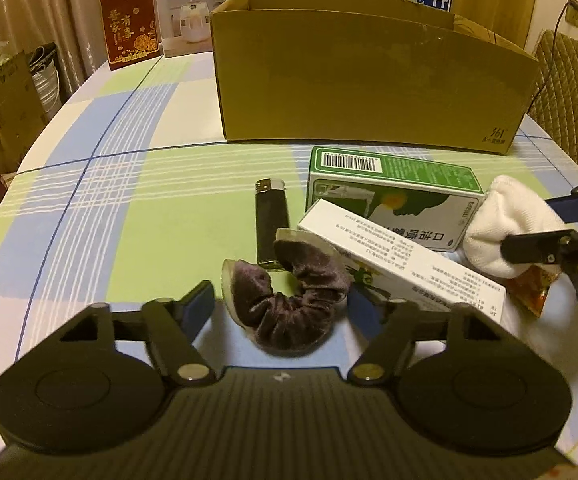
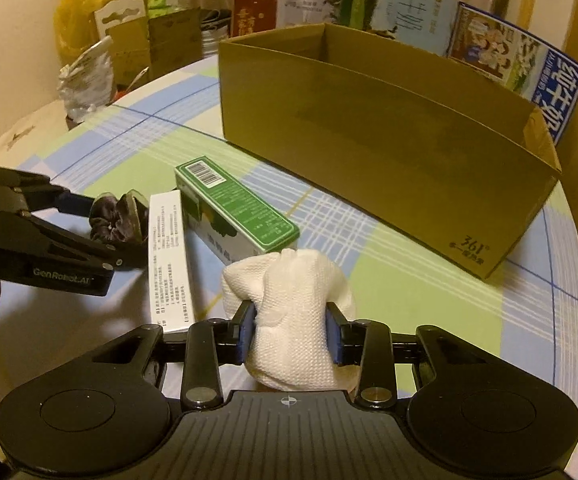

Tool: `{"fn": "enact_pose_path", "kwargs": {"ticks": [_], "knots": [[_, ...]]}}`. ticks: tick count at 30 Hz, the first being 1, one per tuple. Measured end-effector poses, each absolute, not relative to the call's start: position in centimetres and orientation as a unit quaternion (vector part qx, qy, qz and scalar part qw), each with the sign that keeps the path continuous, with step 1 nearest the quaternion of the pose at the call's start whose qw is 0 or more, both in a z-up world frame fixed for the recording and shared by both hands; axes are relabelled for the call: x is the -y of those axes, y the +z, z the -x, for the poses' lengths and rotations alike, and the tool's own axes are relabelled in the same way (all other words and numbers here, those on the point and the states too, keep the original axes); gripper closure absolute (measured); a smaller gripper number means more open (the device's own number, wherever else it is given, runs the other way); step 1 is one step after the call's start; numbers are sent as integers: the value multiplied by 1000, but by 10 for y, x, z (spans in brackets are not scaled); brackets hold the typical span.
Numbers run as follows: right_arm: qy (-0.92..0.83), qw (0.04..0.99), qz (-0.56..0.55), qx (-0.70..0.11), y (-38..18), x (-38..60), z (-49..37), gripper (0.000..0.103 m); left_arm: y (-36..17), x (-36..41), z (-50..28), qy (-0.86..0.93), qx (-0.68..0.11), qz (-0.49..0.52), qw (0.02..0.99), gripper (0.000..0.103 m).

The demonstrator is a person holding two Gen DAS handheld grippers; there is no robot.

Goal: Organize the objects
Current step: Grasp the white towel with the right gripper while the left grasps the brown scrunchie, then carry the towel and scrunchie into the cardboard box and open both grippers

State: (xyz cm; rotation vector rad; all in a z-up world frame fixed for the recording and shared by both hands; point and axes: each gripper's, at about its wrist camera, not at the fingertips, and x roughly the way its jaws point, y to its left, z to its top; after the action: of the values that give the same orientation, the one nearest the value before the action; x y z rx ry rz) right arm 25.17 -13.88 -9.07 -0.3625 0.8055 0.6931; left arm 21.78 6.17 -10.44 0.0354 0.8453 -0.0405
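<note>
Squeezing the white cloth bundle, the right gripper is facing the cardboard box straight ahead; the left gripper is spreading wide around the brown scrunchie on the tablecloth

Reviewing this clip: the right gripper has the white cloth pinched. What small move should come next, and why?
Probably lift the white cloth and carry it forward toward the open cardboard box. The right gripper is already closed on it, both pads pressing its sides, and the box stands just behind the green carton with its top open. The left gripper straddles the dark scrunchie, out of the way.
</note>
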Motion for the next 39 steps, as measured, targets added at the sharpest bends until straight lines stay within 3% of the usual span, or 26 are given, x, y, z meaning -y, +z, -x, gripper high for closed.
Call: {"fn": "enact_pose_path", "kwargs": {"ticks": [5,11,25,39], "knots": [[318,851,156,-387,-86,142,-253,69,-102,-60,-217,-16,-406,-29,913,62],[317,857,146,-379,-78,143,-250,70,-95,-64,-213,-10,-404,-22,914,78],[325,878,105,-337,-38,146,-235,70,-36,-58,-192,-31,-361,-43,931,79],[310,895,77,-311,-17,149,-239,70,14,-40,-225,-82,-329,-52,939,79]]}}
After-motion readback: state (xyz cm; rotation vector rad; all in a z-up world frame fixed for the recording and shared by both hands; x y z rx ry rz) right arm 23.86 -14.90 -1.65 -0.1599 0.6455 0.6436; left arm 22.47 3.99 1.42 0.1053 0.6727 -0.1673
